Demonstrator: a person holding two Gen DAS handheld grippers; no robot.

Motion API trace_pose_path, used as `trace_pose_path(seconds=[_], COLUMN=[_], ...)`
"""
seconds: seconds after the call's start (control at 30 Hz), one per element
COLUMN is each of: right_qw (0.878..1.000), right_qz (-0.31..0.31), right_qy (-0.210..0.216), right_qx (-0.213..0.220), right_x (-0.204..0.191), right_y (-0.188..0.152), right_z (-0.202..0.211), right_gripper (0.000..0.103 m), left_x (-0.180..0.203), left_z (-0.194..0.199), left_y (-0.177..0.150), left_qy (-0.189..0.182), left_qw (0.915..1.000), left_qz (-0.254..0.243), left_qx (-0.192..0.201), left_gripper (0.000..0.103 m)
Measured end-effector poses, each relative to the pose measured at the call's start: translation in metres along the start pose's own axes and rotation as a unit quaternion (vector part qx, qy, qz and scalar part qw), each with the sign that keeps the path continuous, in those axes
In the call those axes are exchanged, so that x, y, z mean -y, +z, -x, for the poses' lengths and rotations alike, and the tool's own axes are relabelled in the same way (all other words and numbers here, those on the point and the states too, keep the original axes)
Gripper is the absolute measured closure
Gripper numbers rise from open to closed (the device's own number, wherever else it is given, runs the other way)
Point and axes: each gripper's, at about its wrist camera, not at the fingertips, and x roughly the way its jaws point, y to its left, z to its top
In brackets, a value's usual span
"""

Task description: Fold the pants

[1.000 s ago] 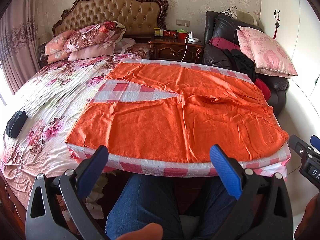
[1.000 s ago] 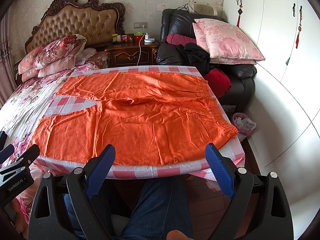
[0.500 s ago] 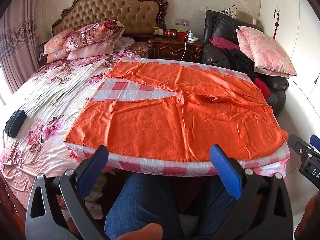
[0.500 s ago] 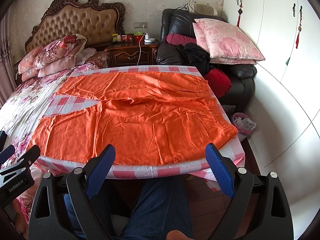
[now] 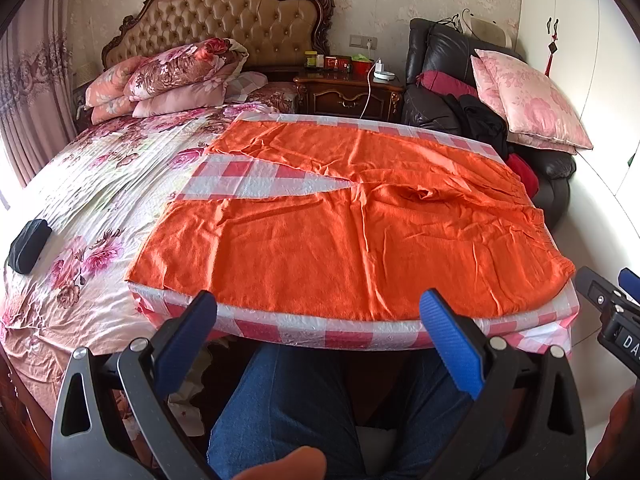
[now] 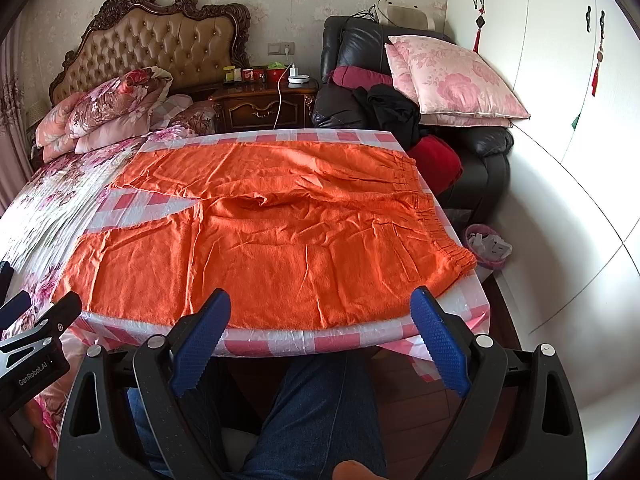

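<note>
Orange pants (image 5: 340, 216) lie spread flat on a red-and-white checked cloth (image 5: 248, 176) over a board on the bed. The waistband is at the right, the two legs point left with a gap between them. The pants also show in the right wrist view (image 6: 280, 240). My left gripper (image 5: 318, 308) is open and empty, just short of the board's near edge, in front of the near leg. My right gripper (image 6: 320, 304) is open and empty, at the near edge toward the waistband (image 6: 436, 224).
A floral bedspread (image 5: 100, 200) with a black pouch (image 5: 28, 246) lies left. Stacked pillows (image 5: 172, 76), a headboard and a nightstand (image 5: 348, 94) are behind. A black armchair (image 6: 400, 92) with pink cushions stands at the right. The person's jeans-clad legs (image 5: 288, 408) are below the board.
The left wrist view has shifted very slightly; the pants and both open grippers are otherwise as before.
</note>
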Motion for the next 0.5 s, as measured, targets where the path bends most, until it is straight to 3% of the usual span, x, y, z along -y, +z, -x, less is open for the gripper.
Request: trace_pose_path(seconds=[0.3,0.5], right_qw=[1.0,0.999], right_qz=[0.001,-0.029], right_qy=[0.0,0.034], right_qx=[-0.004,-0.019], right_x=[0.0,0.018], right_y=[-0.004,-0.005], right_z=[-0.005,-0.024], right_gripper=[0.015,0.015], left_x=[0.003,-0.009], left_z=[-0.005,-0.017], left_y=[-0.006,-0.008], left_qy=[-0.002,-0.047], left_qw=[1.0,0.9987], left_qz=[0.001,0.017], left_qx=[-0.003,0.008], left_gripper=[0.001,0.001])
